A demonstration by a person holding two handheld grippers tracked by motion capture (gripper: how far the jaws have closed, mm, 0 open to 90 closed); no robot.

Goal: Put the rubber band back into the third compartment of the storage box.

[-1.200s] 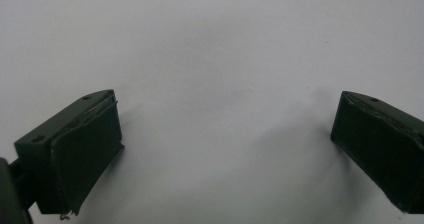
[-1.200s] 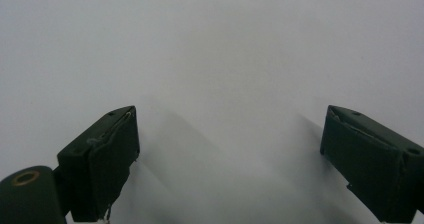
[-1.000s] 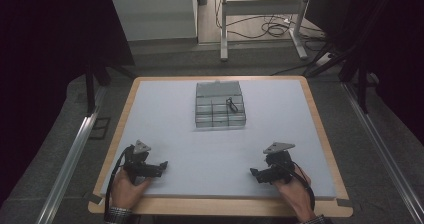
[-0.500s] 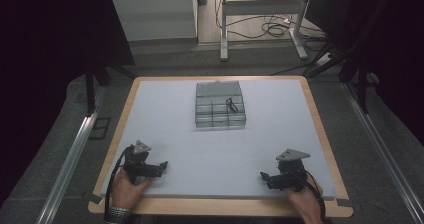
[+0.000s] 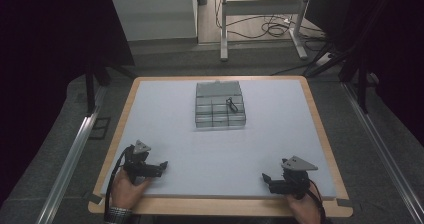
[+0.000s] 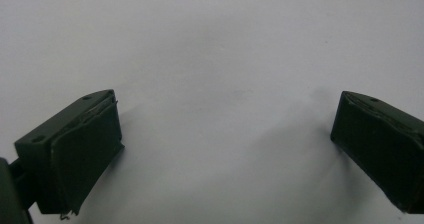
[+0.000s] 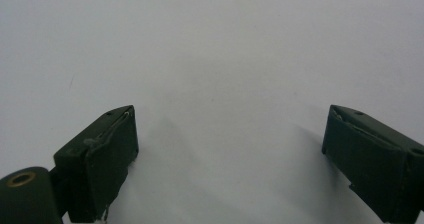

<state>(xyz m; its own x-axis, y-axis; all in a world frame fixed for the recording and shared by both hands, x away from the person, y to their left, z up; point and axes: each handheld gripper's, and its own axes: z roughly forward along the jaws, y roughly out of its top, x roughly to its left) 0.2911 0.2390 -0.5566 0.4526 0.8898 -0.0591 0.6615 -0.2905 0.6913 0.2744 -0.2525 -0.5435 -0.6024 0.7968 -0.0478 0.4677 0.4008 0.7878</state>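
Note:
A clear plastic compartment box (image 5: 220, 106) stands on the pale mat (image 5: 220, 149) toward the far middle, with a small black item (image 5: 231, 104) in one of its right-hand cells. My left gripper (image 5: 162, 166) rests near the front left edge, held by a hand, pointing right. In the left gripper view my left gripper (image 6: 225, 134) stands open over bare mat. My right gripper (image 5: 266, 179) sits near the front right edge, pointing left. In the right gripper view my right gripper (image 7: 230, 149) is open, nothing between its jaws.
The mat lies on a wooden-edged table (image 5: 320, 129). Metal rails (image 5: 75, 154) run along both sides on the grey floor. A table frame (image 5: 260, 21) and loose cables (image 5: 272, 29) stand beyond the far edge.
My right gripper has drawn back toward the front right edge of the table. The left gripper has stayed where it was.

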